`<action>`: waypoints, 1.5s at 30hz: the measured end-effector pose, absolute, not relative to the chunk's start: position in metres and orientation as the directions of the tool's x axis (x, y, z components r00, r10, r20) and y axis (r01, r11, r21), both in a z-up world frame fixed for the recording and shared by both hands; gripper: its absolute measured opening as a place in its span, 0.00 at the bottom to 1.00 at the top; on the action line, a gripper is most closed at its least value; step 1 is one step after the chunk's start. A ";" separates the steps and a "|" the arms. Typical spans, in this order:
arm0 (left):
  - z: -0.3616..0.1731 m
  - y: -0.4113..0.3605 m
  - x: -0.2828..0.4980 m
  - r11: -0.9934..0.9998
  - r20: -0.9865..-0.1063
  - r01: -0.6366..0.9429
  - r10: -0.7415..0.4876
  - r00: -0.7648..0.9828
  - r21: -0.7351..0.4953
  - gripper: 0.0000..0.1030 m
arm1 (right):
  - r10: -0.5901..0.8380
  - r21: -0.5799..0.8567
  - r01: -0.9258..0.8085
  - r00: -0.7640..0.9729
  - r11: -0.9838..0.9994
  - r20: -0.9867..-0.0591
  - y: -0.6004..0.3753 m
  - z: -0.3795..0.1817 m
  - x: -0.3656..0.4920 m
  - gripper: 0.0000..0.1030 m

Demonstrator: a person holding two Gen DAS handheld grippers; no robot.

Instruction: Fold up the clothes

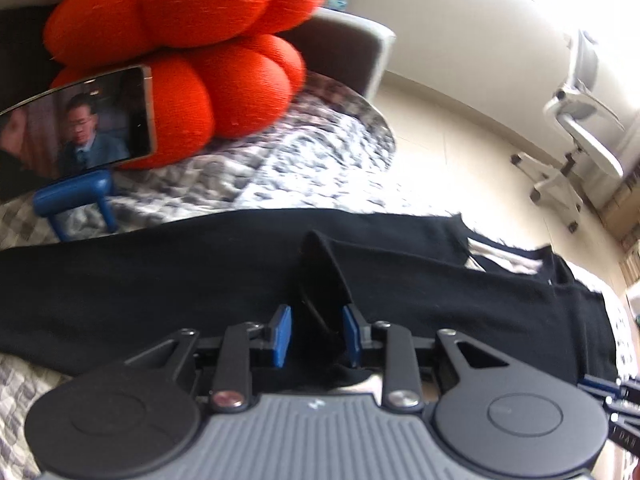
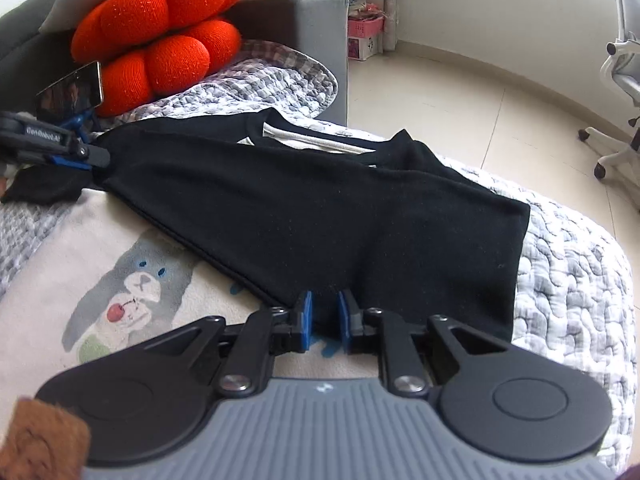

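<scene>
A black shirt [image 2: 328,208] lies spread across a quilted bed cover, its collar toward the far side. In the left wrist view the same shirt [image 1: 160,280] fills the middle. My left gripper [image 1: 317,334] is shut on a raised fold of the black shirt; it also shows in the right wrist view [image 2: 94,156] pinching the shirt's left corner. My right gripper [image 2: 324,320] is shut on the shirt's near hem. A cream garment with a cartoon cat [image 2: 132,280] lies under the shirt.
A red pumpkin cushion [image 2: 160,40] and a phone on a blue stand [image 1: 80,128] sit at the back against a grey sofa arm [image 2: 304,20]. The grey quilt [image 2: 568,280] ends at the right, with tiled floor and a white office chair [image 1: 576,136] beyond.
</scene>
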State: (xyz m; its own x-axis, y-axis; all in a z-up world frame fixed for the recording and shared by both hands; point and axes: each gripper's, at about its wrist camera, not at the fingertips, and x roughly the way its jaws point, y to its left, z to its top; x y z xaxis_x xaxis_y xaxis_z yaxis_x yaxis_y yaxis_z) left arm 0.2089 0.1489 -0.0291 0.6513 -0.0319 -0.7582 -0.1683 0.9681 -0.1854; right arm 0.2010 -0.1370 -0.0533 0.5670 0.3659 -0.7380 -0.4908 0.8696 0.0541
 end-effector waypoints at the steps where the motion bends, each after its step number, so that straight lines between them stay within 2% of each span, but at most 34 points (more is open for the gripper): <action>1: -0.031 0.146 0.210 0.969 -0.764 -0.162 -0.039 0.644 -0.186 0.29 | 0.368 0.054 -0.489 0.573 0.871 -0.732 -0.137 -0.051 0.200 0.19; 8: -0.041 0.140 0.215 0.974 -0.798 -0.160 -0.035 0.602 -0.163 0.38 | 0.351 0.066 -0.457 0.576 0.887 -0.738 -0.142 -0.055 0.205 0.21; 17: -0.035 0.138 0.210 0.976 -0.776 -0.150 -0.027 0.630 -0.155 0.38 | 0.346 0.065 -0.442 0.593 0.895 -0.728 -0.146 -0.052 0.205 0.23; 19: -0.039 0.139 0.213 0.975 -0.794 -0.156 -0.031 0.608 -0.157 0.38 | 0.350 0.074 -0.435 0.600 0.897 -0.719 -0.149 -0.050 0.206 0.24; 22: -0.041 0.140 0.216 0.976 -0.804 -0.161 -0.025 0.595 -0.150 0.38 | 0.321 0.084 -0.391 0.595 0.917 -0.737 -0.156 -0.053 0.211 0.25; 28: -0.041 0.141 0.214 0.975 -0.804 -0.166 -0.021 0.595 -0.148 0.38 | 0.320 0.151 -0.309 0.622 0.939 -0.714 -0.183 -0.045 0.217 0.26; 39: -0.042 0.142 0.214 0.976 -0.804 -0.166 -0.016 0.595 -0.143 0.38 | 0.226 0.150 -0.172 0.634 0.974 -0.739 -0.221 -0.055 0.235 0.27; 45: -0.042 0.142 0.216 0.975 -0.804 -0.170 -0.015 0.594 -0.144 0.39 | 0.240 0.174 -0.165 0.640 0.971 -0.730 -0.226 -0.054 0.239 0.27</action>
